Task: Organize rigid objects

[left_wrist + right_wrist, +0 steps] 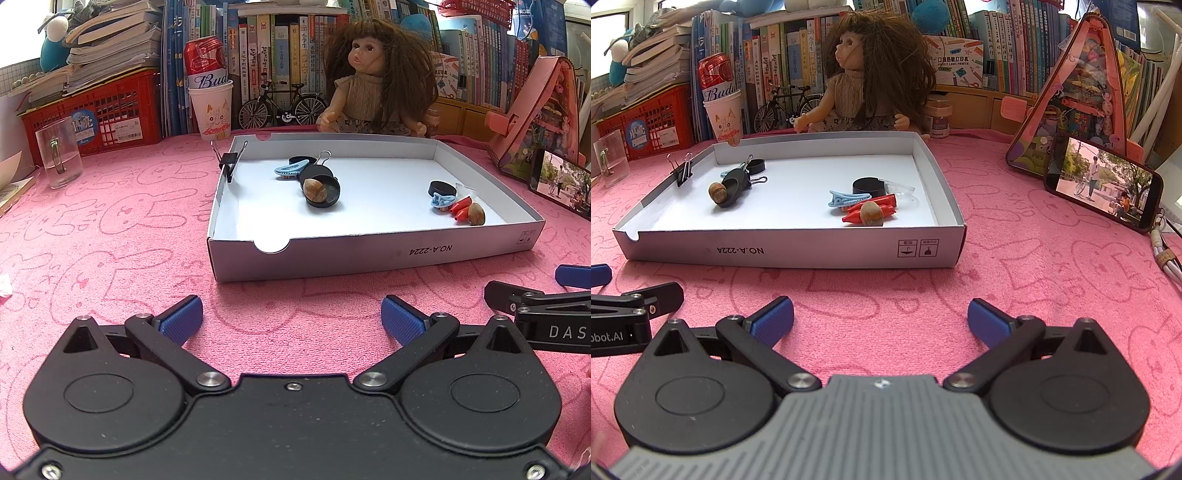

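A shallow white cardboard box lid (369, 254) (812, 254) lies on the pink towel ahead of both grippers. Inside, at the left, sit black round caps (321, 188) (733, 186), a blue hair clip (290, 169), a binder clip and a brown nut (314, 188) (717, 192). At the right lie another black cap (441, 189) (870, 186), a blue clip (846, 199), red crayons (461, 208) (875, 208) and a second nut (476, 214) (871, 214). A black binder clip (229, 162) (683, 170) grips the lid's left wall. My left gripper (291, 317) and right gripper (881, 317) stand open and empty, short of the lid.
A doll (373, 81) sits behind the lid with a toy bicycle (280, 105), a paper cup holding a red can (210, 99), a red crate (96, 110) and shelved books. A glass mug (61, 157) stands at the left. At the right a phone (1102, 182) leans on a pink triangular toy (1082, 92).
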